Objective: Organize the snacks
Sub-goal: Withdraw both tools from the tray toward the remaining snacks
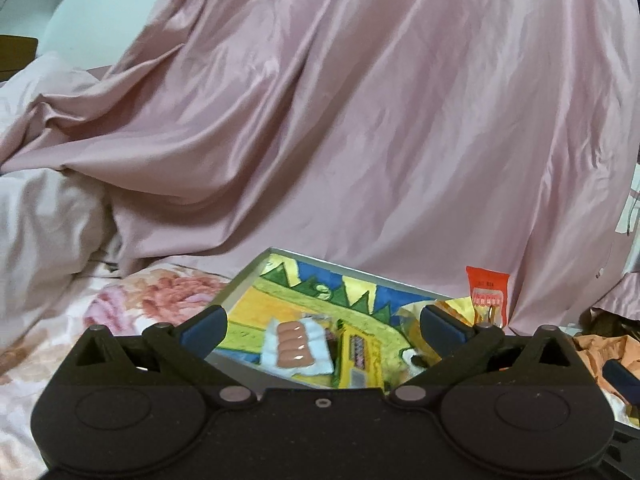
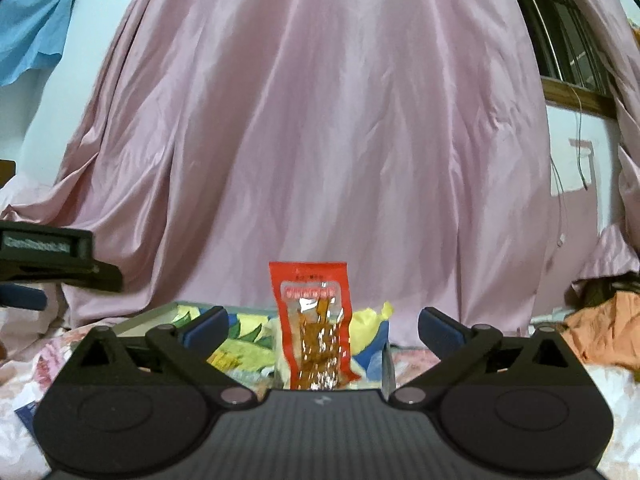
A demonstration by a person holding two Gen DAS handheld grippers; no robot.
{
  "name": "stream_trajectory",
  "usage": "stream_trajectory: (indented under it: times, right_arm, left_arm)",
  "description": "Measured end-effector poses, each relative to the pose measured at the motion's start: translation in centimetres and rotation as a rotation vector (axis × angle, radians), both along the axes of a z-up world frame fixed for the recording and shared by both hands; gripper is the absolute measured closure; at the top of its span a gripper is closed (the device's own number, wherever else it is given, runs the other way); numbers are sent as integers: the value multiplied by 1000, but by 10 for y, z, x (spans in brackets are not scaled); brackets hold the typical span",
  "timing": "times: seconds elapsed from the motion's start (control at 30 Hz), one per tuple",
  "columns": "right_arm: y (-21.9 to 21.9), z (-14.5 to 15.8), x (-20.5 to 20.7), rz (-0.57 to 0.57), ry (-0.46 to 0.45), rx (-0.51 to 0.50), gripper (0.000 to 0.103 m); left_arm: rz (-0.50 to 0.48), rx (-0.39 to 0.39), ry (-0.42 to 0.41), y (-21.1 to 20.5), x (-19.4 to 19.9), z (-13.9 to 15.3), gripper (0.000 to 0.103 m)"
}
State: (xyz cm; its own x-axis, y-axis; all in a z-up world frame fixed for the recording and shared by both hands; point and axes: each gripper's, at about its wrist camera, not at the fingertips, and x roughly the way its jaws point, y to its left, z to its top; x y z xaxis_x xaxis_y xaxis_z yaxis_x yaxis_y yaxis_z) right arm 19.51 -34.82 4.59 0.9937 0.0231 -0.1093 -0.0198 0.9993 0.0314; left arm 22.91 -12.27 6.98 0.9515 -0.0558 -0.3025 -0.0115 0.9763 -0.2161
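Lying on a flowered bed sheet [image 1: 132, 300], a shallow box [image 1: 280, 304] with a bright cartoon lining is seen ahead of both claws. Inside it, a sausage packet [image 1: 294, 346] rests just beside a yellow packet [image 1: 358, 356]. A red snack packet [image 2: 316, 328] stands upright at the box's right end, in front of a pink draped cloth [image 2: 320, 120]. The left claw [image 1: 324, 326] and right claw [image 2: 323, 326] are both spread wide, with nothing gripped between the fingers.

A red snack packet [image 2: 314, 328] stands upright in the colourful tray [image 1: 256, 300]. A sausage pack [image 1: 296, 346] and a yellow packet [image 1: 358, 358] lie flat inside it.
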Motion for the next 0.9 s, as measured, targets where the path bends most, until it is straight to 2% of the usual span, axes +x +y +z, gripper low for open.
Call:
stream_trajectory:
  times: [0.53, 0.9]
  right_arm:
    - [15, -4, -80, 17, 60, 19, 0]
    - [41, -19, -104, 39, 164, -39, 0]
  left_arm:
    - [-28, 16, 26, 45, -76, -21, 1]
    - [-49, 24, 116, 75, -119, -58, 1]
